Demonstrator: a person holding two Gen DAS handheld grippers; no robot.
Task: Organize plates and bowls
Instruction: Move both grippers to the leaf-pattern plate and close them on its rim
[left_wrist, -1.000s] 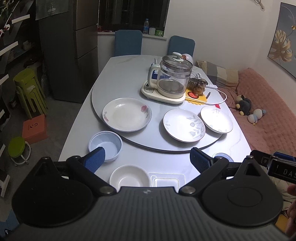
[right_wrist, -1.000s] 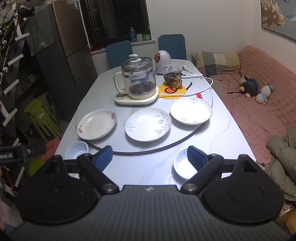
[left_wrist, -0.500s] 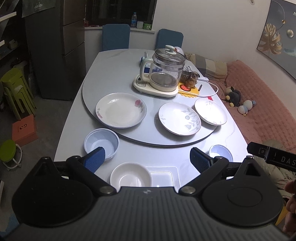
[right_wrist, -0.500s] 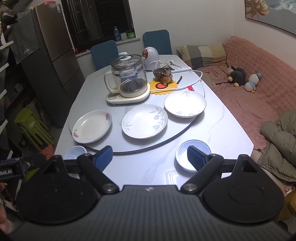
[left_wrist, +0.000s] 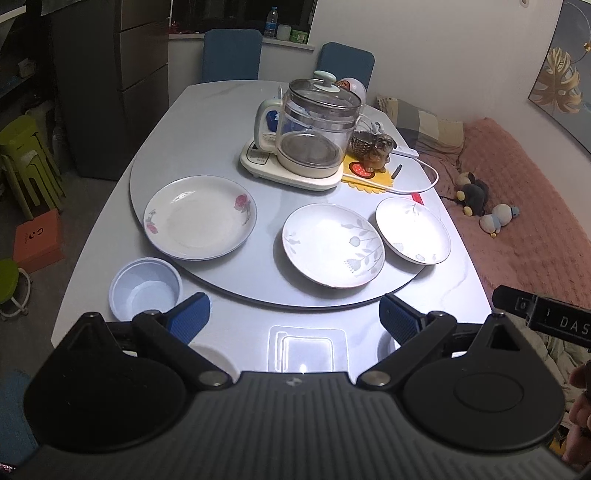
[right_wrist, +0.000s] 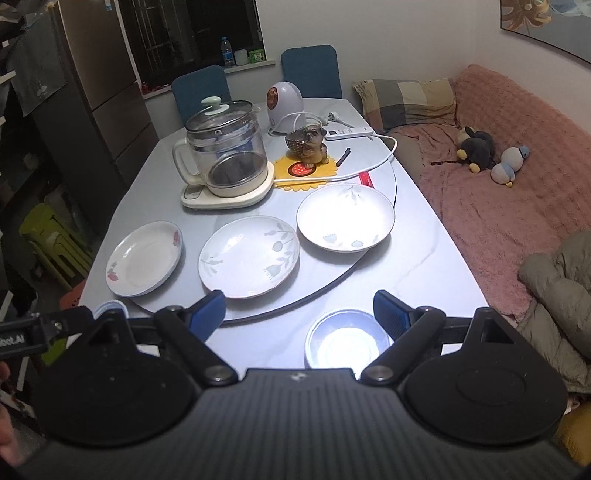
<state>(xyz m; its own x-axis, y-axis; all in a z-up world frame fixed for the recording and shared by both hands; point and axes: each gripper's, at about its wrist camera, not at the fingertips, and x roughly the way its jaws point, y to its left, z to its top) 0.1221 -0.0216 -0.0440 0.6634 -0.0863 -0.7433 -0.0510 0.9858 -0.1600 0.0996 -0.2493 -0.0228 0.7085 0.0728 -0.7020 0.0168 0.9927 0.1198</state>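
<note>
So here's where we're at: nothing's been picked up yet. Both our grippers hang over the near edge of the table (left_wrist: 207, 122), well short of the lazy Susan (left_wrist: 236, 280), and both have their blue pads spread wide with nothing between them.

Using the lazy Susan as the reference: three plates sit on its near half. The rose plate (left_wrist: 200, 217) is toward its left edge, the leaf plate (left_wrist: 333, 244) is near the middle of its front, and the third plate (left_wrist: 413, 229) sits just beside that one toward the right, rims close, can't tell if they touch. Behind them on the turntable is the glass kettle (left_wrist: 317, 129).

The bowls are off the turntable, on the table in front of it. A blue bowl (left_wrist: 145, 289) sits just off its front-left rim, right ahead of our left gripper (left_wrist: 294, 317) and a bit left of the left pad. Another blue bowl (right_wrist: 347, 341) sits off its front-right rim, almost dead centre between the pads of our right gripper (right_wrist: 299, 312).

We reckon the bowls are the obvious first grab: each hand is nearest its own-side bowl, and round things have no long axis to line up with, so it's just pinching a rim.
</note>
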